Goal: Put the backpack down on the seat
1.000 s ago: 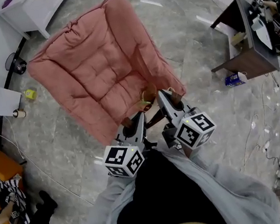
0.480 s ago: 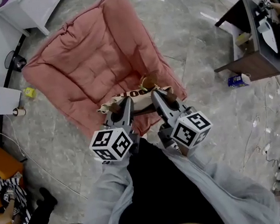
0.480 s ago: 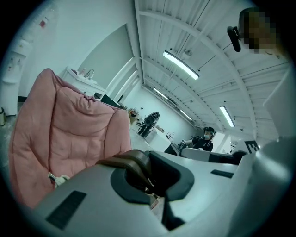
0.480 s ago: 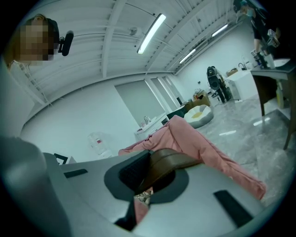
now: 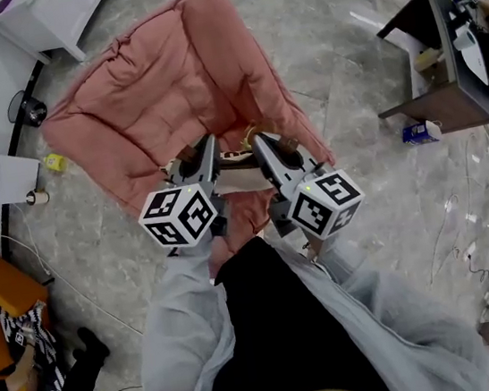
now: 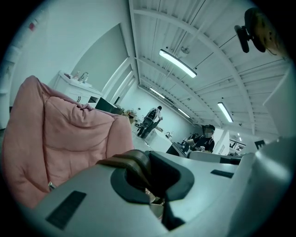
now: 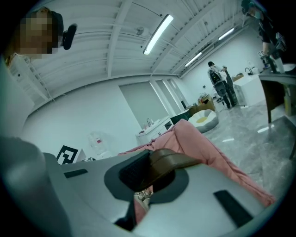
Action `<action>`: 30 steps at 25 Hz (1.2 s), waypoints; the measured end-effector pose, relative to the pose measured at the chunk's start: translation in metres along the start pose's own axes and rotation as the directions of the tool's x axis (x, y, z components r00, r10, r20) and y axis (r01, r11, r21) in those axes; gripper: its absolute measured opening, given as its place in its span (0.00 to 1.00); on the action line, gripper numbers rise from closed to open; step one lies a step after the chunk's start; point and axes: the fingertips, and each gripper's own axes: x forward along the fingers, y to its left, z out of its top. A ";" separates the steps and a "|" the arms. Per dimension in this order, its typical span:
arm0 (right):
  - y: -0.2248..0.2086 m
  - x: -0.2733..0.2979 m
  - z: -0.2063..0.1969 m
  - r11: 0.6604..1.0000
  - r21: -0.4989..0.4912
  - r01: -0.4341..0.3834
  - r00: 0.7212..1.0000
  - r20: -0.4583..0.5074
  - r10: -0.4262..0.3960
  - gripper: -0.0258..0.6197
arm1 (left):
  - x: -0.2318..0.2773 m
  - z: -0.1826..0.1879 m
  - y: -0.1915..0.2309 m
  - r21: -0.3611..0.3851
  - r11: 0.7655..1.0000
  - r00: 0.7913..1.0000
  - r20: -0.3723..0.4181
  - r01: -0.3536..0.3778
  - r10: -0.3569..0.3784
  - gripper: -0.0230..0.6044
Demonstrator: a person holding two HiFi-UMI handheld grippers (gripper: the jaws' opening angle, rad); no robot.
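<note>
Left gripper point(image 5: 193, 161): we are seeing its jaws pinching a brown strap point(image 6: 132, 162).
Right gripper point(image 5: 262, 147): we are seeing its jaws clamping a second strap point(image 7: 175, 159).
Backpack point(image 5: 233, 166): it is hanging between both grippers at frame centre, over the seat's near edge; we are not able to tell whether it is touching.
Seat point(image 5: 158, 94): the pink padded cushion is lying upper left of centre on the marble floor point(image 5: 375, 163).

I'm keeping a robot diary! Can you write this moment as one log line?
left gripper: shut on brown strap | right gripper: shut on other strap | backpack: held over pink seat
</note>
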 end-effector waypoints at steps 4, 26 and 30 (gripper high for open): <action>0.001 0.007 -0.014 1.000 0.021 0.005 1.000 -0.015 -0.005 0.05 | -0.003 -0.010 0.013 -0.010 1.000 1.000 -0.023 -0.002 0.001 0.06; -0.115 0.068 -0.108 0.962 0.151 0.228 0.958 -0.209 -0.194 0.05 | 0.065 -0.113 0.087 0.104 0.993 0.958 -0.274 -0.061 0.087 0.06; -0.131 0.072 -0.128 0.931 0.262 0.254 0.953 -0.232 -0.195 0.05 | 0.071 -0.126 0.091 0.124 0.989 0.950 -0.292 -0.082 0.115 0.06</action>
